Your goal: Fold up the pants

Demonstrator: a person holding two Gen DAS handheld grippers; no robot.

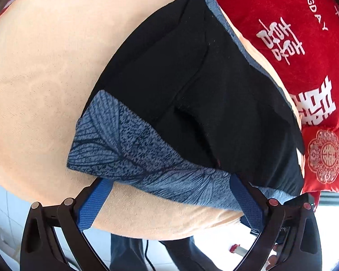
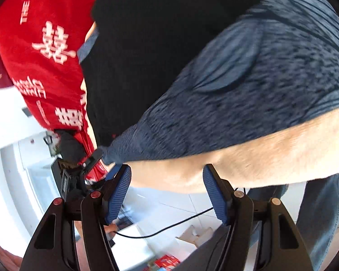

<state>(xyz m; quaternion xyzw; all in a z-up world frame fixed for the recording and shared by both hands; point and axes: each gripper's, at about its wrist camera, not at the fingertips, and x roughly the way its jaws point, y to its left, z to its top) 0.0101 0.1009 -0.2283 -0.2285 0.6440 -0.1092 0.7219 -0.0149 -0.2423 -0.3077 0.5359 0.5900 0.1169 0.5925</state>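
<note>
the pants point(image 1: 192, 94) lie on the peach cushion point(image 1: 40, 90), soft and floppy. both my jaws gape wide, holding nothing, at the patterned hem point(image 1: 124, 151); i'd pinch its corners.

The left wrist view looks down and forward from the near edge of the peach cushion point(image 1: 40, 85), taking in the whole pants point(image 1: 192, 94) with the red cloth point(image 1: 282, 22) at the far right. The right wrist view sits much closer (and blurred), low at that edge. Both share the pants point(image 2: 248, 79), cushion point(image 2: 260, 158) and red cloth point(image 2: 45, 45).
</note>
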